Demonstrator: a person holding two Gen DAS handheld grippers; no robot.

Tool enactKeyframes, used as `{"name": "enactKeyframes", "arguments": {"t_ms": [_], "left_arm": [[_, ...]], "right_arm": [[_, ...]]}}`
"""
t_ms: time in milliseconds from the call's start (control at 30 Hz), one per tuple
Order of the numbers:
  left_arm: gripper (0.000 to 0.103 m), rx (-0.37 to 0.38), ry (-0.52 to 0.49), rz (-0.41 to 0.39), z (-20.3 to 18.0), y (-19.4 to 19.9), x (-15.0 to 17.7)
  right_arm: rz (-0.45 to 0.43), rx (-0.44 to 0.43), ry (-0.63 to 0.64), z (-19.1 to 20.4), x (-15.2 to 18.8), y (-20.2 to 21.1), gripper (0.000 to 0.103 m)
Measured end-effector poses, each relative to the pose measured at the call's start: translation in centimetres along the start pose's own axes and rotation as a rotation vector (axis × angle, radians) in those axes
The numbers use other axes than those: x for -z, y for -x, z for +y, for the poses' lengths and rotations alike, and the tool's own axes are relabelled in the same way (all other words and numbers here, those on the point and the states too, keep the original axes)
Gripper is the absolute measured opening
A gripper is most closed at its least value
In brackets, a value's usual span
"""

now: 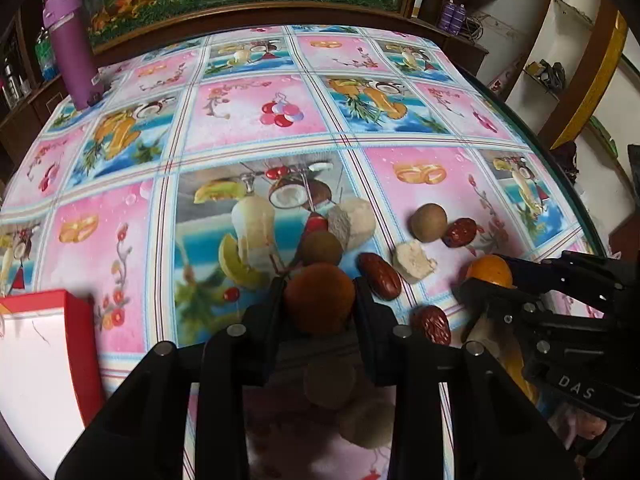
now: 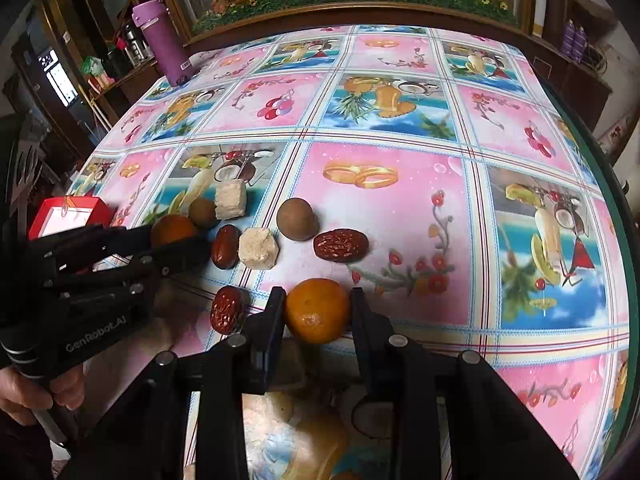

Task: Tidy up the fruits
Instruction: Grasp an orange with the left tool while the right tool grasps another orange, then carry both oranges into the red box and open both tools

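Glossy glass-topped printed tablecloth (image 2: 400,216), matt black plastic tool (image 2: 318,312), wrinkled dates (image 2: 340,245).

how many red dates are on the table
3. One red date lies right of the brown round fruit, one beside the pale chunk, one left of the right gripper. Grippers may hide more.

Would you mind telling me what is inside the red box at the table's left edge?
The red box shows a white lining with a small orange mark on it in the right wrist view. The left gripper covers its near part, so the rest cannot be seen.
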State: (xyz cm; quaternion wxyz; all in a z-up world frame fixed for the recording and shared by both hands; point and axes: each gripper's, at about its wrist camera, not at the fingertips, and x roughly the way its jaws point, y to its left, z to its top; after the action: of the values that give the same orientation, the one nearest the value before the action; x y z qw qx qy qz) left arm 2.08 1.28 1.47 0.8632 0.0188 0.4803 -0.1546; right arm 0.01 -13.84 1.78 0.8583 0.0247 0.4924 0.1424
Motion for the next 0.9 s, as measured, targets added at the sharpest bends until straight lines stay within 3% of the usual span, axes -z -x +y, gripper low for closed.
{"name": "enactKeyframes", "arguments": {"t_ms": [133,367,533,633,900], "left_arm": [[0.035,0.001,0.001,-0.033,-0.2,1.5,0.6],[0.035,-0.015,0.032,-0.153,0.1,8.3,3.3],[0.035,-0.083,0.082,-0.236,2.1,13.9,7.4],[0.035,-0.172,0.123,-0.271,4.2,16.6,10.1],[0.035,-0.316,0.250,-0.233,10.5,18.6,16.2]], "right_arm": [[-0.032,-0.021,0.001,0.6,0.1,1.3,0.030],[-0.127,-0.115,0.075,4.7,0.6,5.1,0.030],[-0.150,-0.209,0.174,10.5,1.4,6.1,0.030],[-0.159,-0.258,0.237,14.4,2.0,6.2,0.030],[-0.104,-0.354,0.363,23.9,3.8,3.8,0.030]]}}
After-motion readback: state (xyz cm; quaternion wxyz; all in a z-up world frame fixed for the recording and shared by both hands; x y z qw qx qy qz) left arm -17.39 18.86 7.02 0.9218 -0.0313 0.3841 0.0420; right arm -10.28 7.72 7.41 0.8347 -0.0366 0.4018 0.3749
